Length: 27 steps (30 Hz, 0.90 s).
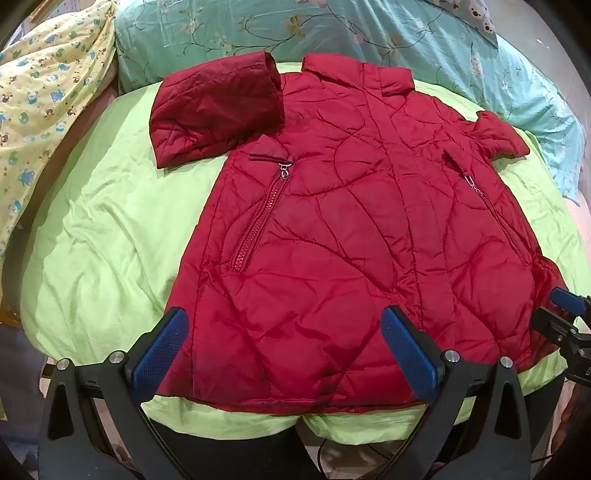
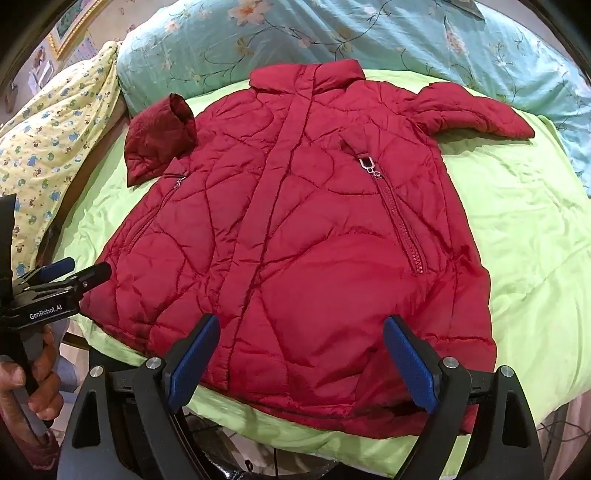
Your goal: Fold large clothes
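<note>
A red quilted jacket (image 1: 332, 206) lies front-up and spread flat on a light green sheet (image 1: 96, 236), collar away from me. Its left sleeve (image 1: 214, 110) is folded in over the shoulder. The right sleeve (image 2: 476, 110) sticks out sideways. My left gripper (image 1: 284, 354) hovers open over the jacket's near left hem, its blue pads wide apart and off the fabric. My right gripper (image 2: 306, 362) hangs open above the near right hem of the jacket (image 2: 295, 229). Each gripper shows at the edge of the other's view: the right one (image 1: 565, 314) and the left one (image 2: 66, 277).
A teal floral quilt (image 1: 369, 33) is bunched along the far side. A yellow printed blanket (image 1: 48, 103) lies at the left. A person's hand (image 2: 26, 384) grips the left tool's handle. The green sheet's near edge (image 2: 295, 439) drops off below the hem.
</note>
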Each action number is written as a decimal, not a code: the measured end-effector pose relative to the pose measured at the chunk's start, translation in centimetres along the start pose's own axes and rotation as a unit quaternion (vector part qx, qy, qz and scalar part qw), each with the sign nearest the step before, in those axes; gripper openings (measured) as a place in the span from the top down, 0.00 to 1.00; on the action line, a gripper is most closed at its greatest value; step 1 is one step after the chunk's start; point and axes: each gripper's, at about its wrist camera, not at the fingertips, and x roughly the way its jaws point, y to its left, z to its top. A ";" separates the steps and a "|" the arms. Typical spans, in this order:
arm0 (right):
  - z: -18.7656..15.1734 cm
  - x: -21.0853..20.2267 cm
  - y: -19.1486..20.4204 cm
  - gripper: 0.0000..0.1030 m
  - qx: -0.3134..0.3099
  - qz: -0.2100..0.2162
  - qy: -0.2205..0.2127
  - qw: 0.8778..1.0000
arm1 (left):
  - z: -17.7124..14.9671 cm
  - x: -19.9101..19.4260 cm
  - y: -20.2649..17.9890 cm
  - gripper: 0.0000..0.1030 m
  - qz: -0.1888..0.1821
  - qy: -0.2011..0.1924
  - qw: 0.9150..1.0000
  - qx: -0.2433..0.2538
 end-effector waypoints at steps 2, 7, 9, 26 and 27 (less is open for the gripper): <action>-0.2 0.0 -0.1 0.11 0.000 0.001 -0.001 1.000 | 0.0 0.0 0.0 0.00 0.000 0.000 1.000 0.001; -0.2 0.0 0.1 0.11 0.001 -0.001 0.000 1.000 | 0.0 0.0 -0.1 0.00 0.001 0.000 1.000 0.000; 0.1 -0.4 0.2 0.11 0.001 0.000 -0.001 1.000 | 0.0 0.0 -0.1 0.00 0.002 0.000 1.000 0.001; 0.3 -0.8 0.4 0.11 0.002 0.006 -0.008 1.000 | 0.0 0.0 -0.3 0.00 0.000 0.001 1.000 0.001; 0.3 -0.8 0.3 0.11 0.003 0.008 -0.010 1.000 | 0.0 0.1 -0.3 0.00 0.000 0.001 1.000 0.001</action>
